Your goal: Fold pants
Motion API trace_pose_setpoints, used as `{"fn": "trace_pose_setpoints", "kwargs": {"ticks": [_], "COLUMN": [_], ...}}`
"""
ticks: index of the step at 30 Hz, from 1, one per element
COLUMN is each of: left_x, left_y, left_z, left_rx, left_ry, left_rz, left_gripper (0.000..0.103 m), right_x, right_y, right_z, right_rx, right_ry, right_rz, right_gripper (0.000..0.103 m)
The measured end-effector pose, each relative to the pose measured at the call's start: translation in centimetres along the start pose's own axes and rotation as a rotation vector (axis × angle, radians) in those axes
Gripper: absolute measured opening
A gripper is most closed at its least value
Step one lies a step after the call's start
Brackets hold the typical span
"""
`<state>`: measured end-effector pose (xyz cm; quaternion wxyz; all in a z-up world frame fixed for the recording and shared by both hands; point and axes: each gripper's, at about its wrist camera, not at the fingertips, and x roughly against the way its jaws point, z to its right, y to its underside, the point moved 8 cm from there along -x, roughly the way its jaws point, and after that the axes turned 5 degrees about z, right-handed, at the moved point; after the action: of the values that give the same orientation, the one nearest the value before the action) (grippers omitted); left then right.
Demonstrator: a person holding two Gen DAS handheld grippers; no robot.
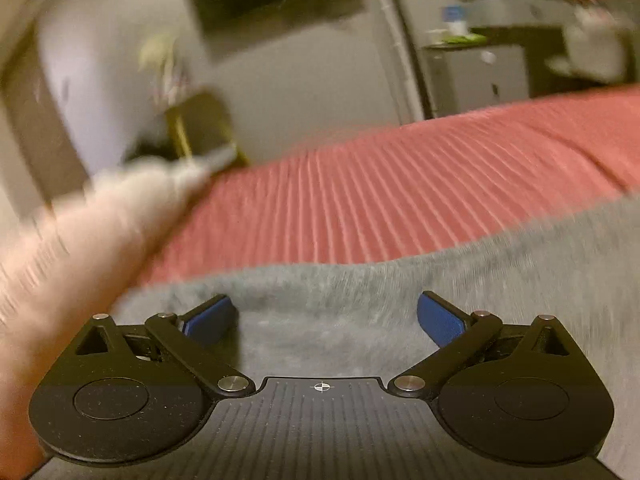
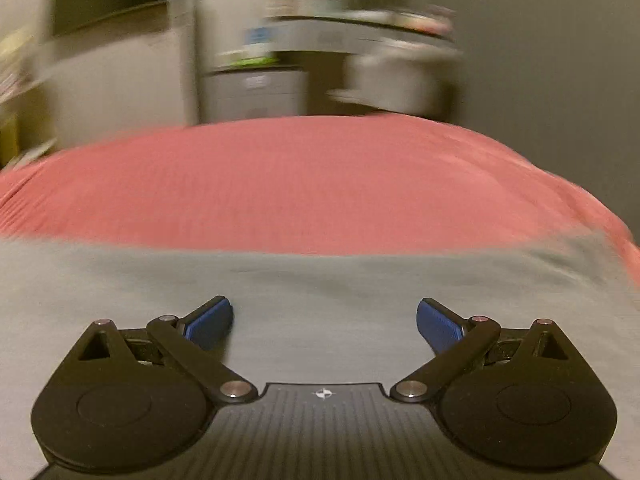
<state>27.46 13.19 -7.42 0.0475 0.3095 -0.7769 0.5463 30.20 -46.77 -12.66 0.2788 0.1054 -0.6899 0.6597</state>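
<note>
Both the left hand-held gripper [image 1: 326,320] and the right hand-held gripper [image 2: 325,320] stand wide open, holding nothing. The grey pants [image 2: 304,280] lie flat along the bed's [image 2: 304,184] near edge. Each should pinch one hem evenly before lifting.

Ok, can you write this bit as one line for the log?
step: fold pants | left gripper: open | right gripper: open | pants: gray, flat on red blanket, not held
</note>
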Motion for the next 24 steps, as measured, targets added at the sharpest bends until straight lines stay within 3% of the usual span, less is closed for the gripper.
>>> {"fn": "trace_pose_setpoints", "kwargs": {"ticks": [2, 4, 5, 6, 9, 11, 13, 15, 17, 19, 21, 23, 24], "left_x": [1.4, 3.2, 4.4, 5.7, 8.8, 10.3, 11.6, 12.1, 12.2, 12.0, 12.3, 12.1, 11.5], "left_y": [-0.2, -0.3, -0.2, -0.1, -0.3, -1.0, -1.1, -1.0, -0.6, -0.1, 0.5, 1.4, 1.7], "left_z": [0.4, 1.3, 2.1, 3.3, 7.9, 12.2, 15.9, 18.7, 19.3, 17.9, 16.3, 13.6, 12.1], "left_rx": [-0.054, -0.018, 0.002, 0.014, 0.023, 0.017, 0.026, 0.005, -0.031, -0.015, 0.033, 0.108, 0.136], "left_ry": [-0.067, 0.007, 0.067, 0.108, 0.206, 0.264, 0.315, 0.368, 0.318, 0.308, 0.276, 0.236, 0.200], "left_rz": [0.007, 0.011, 0.031, 0.045, 0.060, 0.056, 0.037, 0.034, 0.052, 0.053, 0.034, -0.001, -0.021], "left_gripper": [0.103, 0.103, 0.103, 0.103, 0.103, 0.103, 0.103, 0.103, 0.103, 0.103, 0.103, 0.103, 0.103], "right_x": [-0.1, 0.5, 0.9, 1.7, 6.2, 8.8, 10.4, 11.0, 10.4, 10.1, 9.2, 9.1, 9.2], "right_y": [0.0, 0.3, 0.7, 0.7, 1.2, 2.0, 3.5, 5.4, 7.3, 6.7, 6.6, 7.3, 7.8], "right_z": [4.5, 7.0, 6.9, 6.1, -0.7, -6.7, -13.0, -16.8, -17.9, -15.5, -11.5, -6.2, -3.1], "right_rx": [-0.065, -0.075, -0.081, -0.092, -0.032, 0.102, 0.278, 0.406, 0.518, 0.468, 0.404, 0.235, 0.165], "right_ry": [0.140, 0.295, 0.299, 0.246, -0.067, -0.291, -0.440, -0.489, -0.468, -0.449, -0.368, -0.362, -0.308], "right_rz": [-0.012, -0.033, -0.039, -0.035, 0.010, 0.026, 0.027, 0.032, 0.009, 0.010, -0.026, -0.064, -0.072], "right_gripper": [0.099, 0.099, 0.099, 0.098, 0.098, 0.098, 0.098, 0.098, 0.098, 0.099, 0.099, 0.099, 0.099]}}
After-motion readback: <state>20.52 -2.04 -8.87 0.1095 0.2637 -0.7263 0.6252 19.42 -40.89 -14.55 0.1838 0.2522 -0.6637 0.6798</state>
